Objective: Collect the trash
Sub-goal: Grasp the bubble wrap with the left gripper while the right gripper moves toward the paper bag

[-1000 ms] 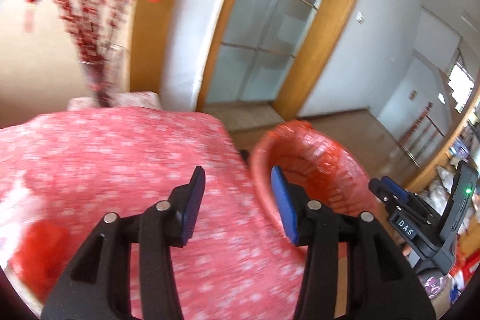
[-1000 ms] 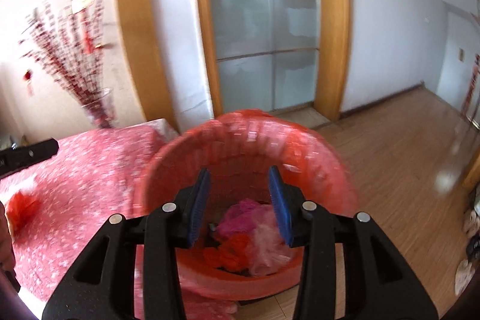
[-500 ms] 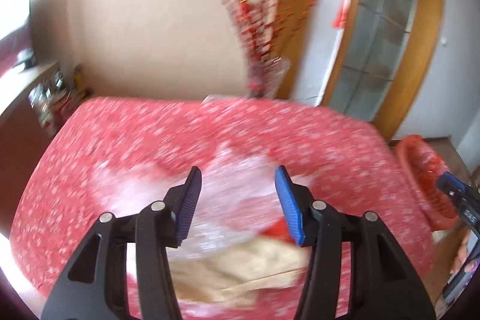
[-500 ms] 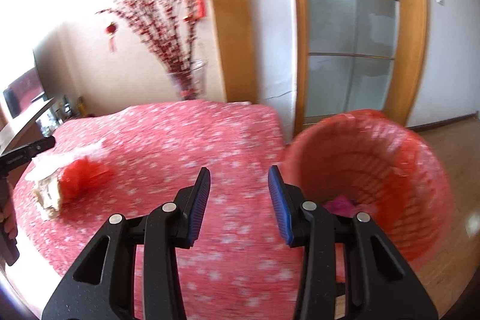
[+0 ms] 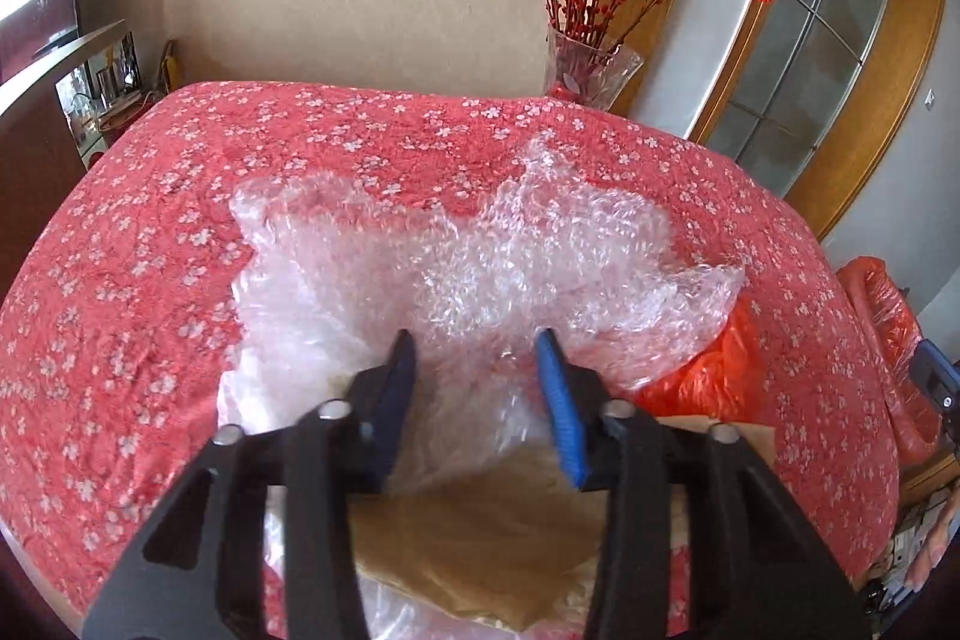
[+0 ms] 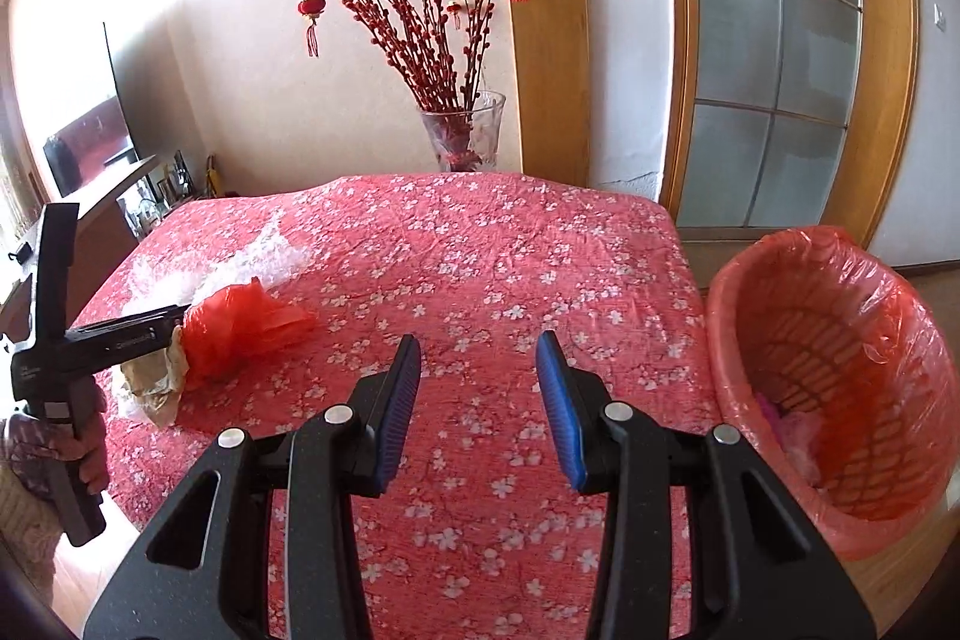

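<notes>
Left gripper (image 5: 474, 358) wide open over bubble wrap (image 5: 480, 262) (nothing held). Right gripper (image 6: 478, 370) wide open, empty, above tablecloth (image 6: 480, 244); bin (image 6: 828, 376) beside table.

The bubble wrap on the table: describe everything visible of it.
The bubble wrap is a clear, crumpled sheet lying spread on the red floral tablecloth, at the table's left side in the right wrist view. It lies over brown paper, and a red plastic bag pokes out beside it. The open left gripper hangs over its near edge; contact is unclear.
</notes>
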`<state>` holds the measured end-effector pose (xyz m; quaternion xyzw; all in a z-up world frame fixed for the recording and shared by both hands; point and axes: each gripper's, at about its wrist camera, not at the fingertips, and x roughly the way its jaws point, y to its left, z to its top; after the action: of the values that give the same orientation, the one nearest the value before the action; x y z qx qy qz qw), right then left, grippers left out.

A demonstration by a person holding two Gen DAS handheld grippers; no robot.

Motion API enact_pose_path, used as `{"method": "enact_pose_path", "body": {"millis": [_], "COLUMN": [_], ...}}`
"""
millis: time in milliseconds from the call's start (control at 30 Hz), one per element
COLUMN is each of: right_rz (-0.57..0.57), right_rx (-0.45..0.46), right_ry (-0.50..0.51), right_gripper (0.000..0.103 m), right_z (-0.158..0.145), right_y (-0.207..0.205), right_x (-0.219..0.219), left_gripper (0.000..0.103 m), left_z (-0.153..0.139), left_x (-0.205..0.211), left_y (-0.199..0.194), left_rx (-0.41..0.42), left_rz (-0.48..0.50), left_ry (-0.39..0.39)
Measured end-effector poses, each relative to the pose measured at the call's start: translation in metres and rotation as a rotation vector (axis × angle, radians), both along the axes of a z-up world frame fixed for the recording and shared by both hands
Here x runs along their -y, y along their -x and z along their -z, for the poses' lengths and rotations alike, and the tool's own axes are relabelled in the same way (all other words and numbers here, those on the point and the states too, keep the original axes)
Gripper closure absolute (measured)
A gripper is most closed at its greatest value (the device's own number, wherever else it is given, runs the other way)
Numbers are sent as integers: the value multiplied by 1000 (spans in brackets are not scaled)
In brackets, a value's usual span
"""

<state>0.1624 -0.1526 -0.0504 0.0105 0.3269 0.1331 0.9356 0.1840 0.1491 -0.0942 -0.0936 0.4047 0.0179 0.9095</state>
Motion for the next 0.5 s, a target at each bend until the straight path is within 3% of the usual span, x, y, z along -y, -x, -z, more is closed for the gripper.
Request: {"method": "enact_pose_path", "body": {"millis": [133, 267, 500], "right_rz": [-5, -14, -48], "right_rx": [-6, 0, 5], "right_ry": [2, 5, -8], "right_gripper": [62, 62, 62], "right_z": [2, -1, -5], "right_y": [-1, 1, 1], "right_x": [-4, -7, -21], "left_gripper": [90, 92, 93], "left_z": [3, -9, -44], "left_x": [7, -2, -31], "left_y": [-14, -15, -7], "left_rx": [-2, 15, 100], "left_rz": [5, -6, -62], "left_ry": [8, 80, 101]}}
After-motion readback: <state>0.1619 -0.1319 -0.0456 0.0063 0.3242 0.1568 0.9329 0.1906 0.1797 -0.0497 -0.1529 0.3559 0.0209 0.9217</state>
